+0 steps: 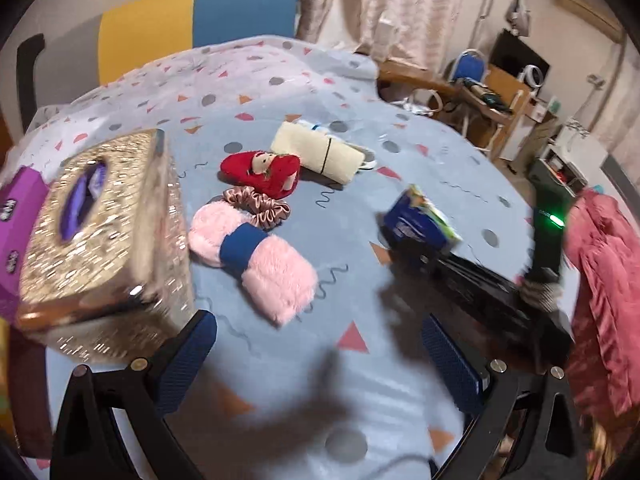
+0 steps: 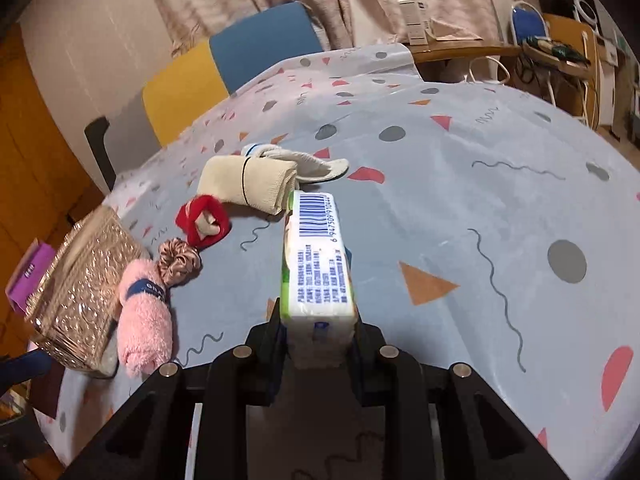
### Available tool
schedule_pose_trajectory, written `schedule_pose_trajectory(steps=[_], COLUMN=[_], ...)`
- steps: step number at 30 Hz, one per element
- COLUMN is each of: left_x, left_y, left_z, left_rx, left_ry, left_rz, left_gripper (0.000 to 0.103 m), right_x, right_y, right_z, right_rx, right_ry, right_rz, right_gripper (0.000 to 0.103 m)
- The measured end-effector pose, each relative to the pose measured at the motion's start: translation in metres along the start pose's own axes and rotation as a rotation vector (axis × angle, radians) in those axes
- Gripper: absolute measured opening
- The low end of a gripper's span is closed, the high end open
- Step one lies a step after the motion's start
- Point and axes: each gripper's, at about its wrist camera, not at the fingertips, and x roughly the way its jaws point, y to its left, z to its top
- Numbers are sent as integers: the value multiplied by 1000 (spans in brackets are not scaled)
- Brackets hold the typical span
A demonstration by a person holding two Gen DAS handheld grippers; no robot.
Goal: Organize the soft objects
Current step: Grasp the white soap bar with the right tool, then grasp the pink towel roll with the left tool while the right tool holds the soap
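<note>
Between the right gripper's [image 2: 316, 320] black jaws we find a white plastic-wrapped tissue pack [image 2: 316, 264] with a blue barcode, clamped narrow and raised above the tabletop's [image 2: 460, 184] blue patterned cloth. We note the left gripper [image 1: 320, 356] with jaws standing wide and nothing between its blue ribbed pads. Left of the pack lie a fluffy pink rolled towel with blue band [image 2: 144, 320], a glossy pink satin scrunchie [image 2: 178, 260], a red plush slipper [image 2: 204, 220], a cream knitted roll [image 2: 248, 182] and a glittering gold tissue box [image 2: 80, 300].
</note>
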Motion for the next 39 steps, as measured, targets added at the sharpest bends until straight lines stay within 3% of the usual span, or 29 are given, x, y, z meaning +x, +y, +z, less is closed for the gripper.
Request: schedule_pose_trajectory(steps=[2, 5, 9, 11, 12, 14, 17, 20, 21, 23, 24, 31, 35, 36, 37, 39], left_x=[19, 39, 45, 44, 45, 47, 54, 71, 76, 84, 86, 53, 33, 31, 29, 22], left_y=[-3, -2, -7, -12, -16, -24, -17, -15, -16, -17, -16, -16, -4, -3, 1, 1], left_z=[8, 13, 12, 9, 5, -1, 6, 13, 13, 12, 12, -20, -42, -44, -44, -41], left_rx=[3, -14, -35, -16, 5, 38, 10, 30, 46, 81, 91, 165, 151, 131, 89, 29], left_ry=[30, 61, 12, 2, 8, 10, -5, 31, 37, 34, 36, 19, 41, 48, 58, 33], left_rz=[69, 110, 169, 171, 168, 175, 214, 255, 270, 300, 294, 92, 34, 33, 26, 14], left_gripper=[103, 100, 98, 80, 77, 77, 79, 77, 73, 51, 36, 27, 33, 53, 82, 101], right_x=[2, 2, 1, 0, 0, 0, 0, 0, 0, 0, 0, -1, -1, -1, -1, -1], right_y=[-7, -10, -9, -10, -10, -10, -11, -11, -11, -13, -14, -16, -15, -15, -15, -15], right_z=[1, 1, -1, -1, -2, -2, -3, -3, -2, -3, -3, -3, -3, -3, -3, -4], right_rx=[31, 43, 35, 37, 38, 40, 46, 45, 46, 53, 59, 69, 66, 68, 68, 69], right_ry=[-9, -14, -19, -21, -22, -24, -25, -24, -24, -25, -26, -30, -30, -31, -31, -32], right_rz=[21, 32, 27, 30, 32, 34, 40, 39, 41, 49, 54, 64, 59, 62, 62, 63], right_gripper=[25, 25, 25, 25, 25, 25, 25, 25, 25, 25, 25, 25, 25, 25, 25, 25])
